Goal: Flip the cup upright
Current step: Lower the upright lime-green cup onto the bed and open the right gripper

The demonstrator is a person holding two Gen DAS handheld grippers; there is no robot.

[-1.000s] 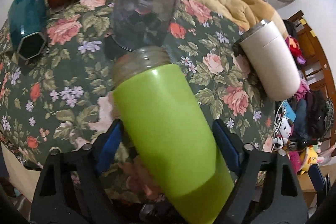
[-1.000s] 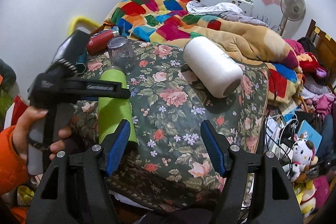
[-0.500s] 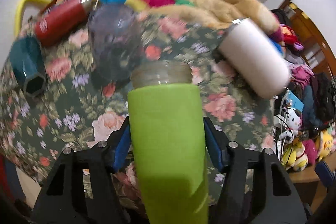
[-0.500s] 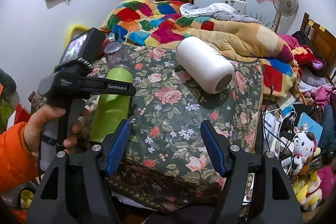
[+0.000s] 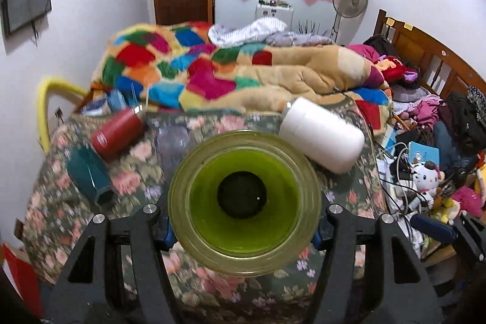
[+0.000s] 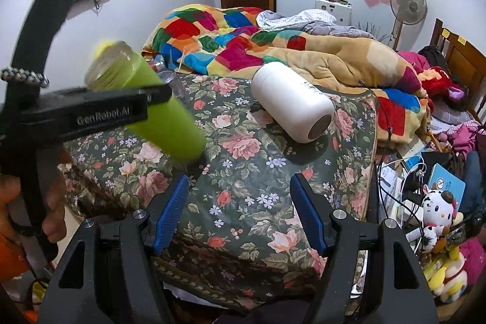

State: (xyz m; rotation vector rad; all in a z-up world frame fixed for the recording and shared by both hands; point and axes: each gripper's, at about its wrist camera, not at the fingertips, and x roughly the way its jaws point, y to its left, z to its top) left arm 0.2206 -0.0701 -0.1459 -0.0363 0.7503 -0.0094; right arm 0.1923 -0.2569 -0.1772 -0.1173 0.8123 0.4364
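My left gripper [image 5: 243, 228] is shut on the green cup [image 5: 244, 204]; in the left wrist view its open mouth faces the camera. In the right wrist view the green cup [image 6: 158, 108] is lifted off the floral cushion [image 6: 258, 172] and tilted, mouth up to the left, held by the left gripper [image 6: 91, 114]. My right gripper [image 6: 240, 214] is open and empty over the cushion's front part. A white cup [image 6: 293, 102] lies on its side on the cushion, also in the left wrist view [image 5: 322, 134].
A red bottle [image 5: 117, 132], a teal cup [image 5: 89, 175] and a clear cup [image 5: 173, 143] are on the cushion's left. A patchwork blanket [image 6: 273, 50] is piled behind. Clutter and toys [image 6: 437, 208] lie on the right.
The left gripper has lifted the green cup off the cushion and swung it so its mouth points up toward the camera. The right gripper has stayed open.
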